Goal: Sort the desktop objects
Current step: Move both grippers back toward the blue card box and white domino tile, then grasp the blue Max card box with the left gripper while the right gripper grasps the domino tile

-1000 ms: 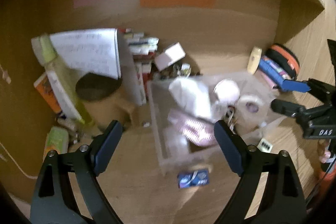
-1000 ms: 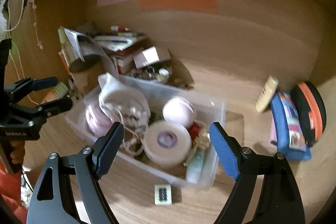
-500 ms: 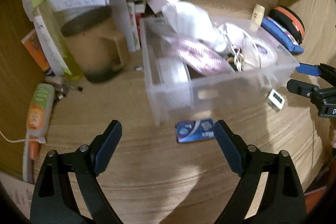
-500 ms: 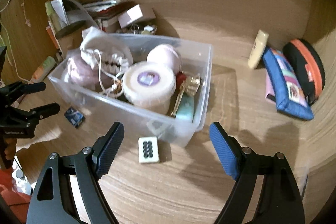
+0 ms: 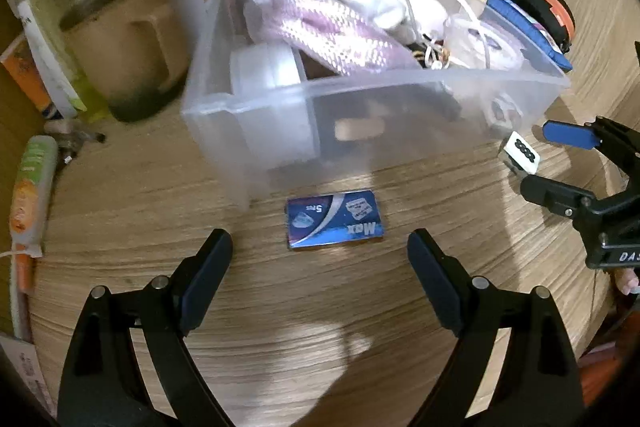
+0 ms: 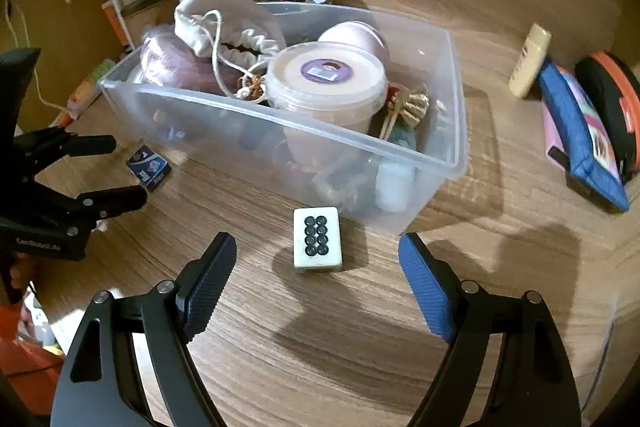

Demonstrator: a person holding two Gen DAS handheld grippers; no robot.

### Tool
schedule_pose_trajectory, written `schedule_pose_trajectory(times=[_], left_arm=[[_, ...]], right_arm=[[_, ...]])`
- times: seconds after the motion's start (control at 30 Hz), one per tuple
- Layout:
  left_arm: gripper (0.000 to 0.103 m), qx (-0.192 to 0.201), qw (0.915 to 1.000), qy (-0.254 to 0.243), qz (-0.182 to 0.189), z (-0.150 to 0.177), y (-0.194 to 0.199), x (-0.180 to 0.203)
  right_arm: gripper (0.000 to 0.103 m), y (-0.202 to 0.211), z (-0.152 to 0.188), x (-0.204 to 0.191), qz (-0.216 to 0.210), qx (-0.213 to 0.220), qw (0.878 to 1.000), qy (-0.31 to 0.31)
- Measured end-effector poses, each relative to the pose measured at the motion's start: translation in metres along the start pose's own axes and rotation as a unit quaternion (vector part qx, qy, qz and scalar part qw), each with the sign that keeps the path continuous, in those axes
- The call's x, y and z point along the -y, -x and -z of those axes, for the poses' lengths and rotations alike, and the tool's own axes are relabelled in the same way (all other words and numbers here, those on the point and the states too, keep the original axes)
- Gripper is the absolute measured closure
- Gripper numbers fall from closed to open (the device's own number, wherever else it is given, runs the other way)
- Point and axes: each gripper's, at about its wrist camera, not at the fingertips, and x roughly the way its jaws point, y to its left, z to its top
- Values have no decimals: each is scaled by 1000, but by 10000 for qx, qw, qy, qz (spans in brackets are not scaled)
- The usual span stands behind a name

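While perhaps blurred, mahjong tile (image 6: 317, 239) beside clear bin (image 6: 448, 163).

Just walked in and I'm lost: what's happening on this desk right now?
A person is sorting desk clutter with two handheld grippers. The left gripper is open, lined up on a small blue packet lying on the wooden desk. The right gripper is open around a white mahjong tile by the clear plastic bin. Neither item is gripped yet. The bin already holds a drawstring pouch and a lidded tub.
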Motion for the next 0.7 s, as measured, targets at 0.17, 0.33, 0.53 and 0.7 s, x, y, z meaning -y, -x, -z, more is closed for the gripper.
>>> schedule_pose_trajectory(times=[0.17, 0.33, 0.53, 0.7], left_arm=[[13, 59, 10000, -3, -31, 0, -1, 3], [29, 149, 9998, -101, -84, 1, -1, 7], [55, 262, 9995, -139, -56, -1, 0, 4], [55, 291, 9994, -193, -37, 3, 3, 3]], right_arm=[[40, -9, -3, -1, -39, -118, 9999, 59], [61, -16, -4, -4, -61, -189, 9998, 67], [81, -14, -2, -6, -82, -151, 9998, 90], [81, -12, -1, -8, -152, -123, 9997, 151]])
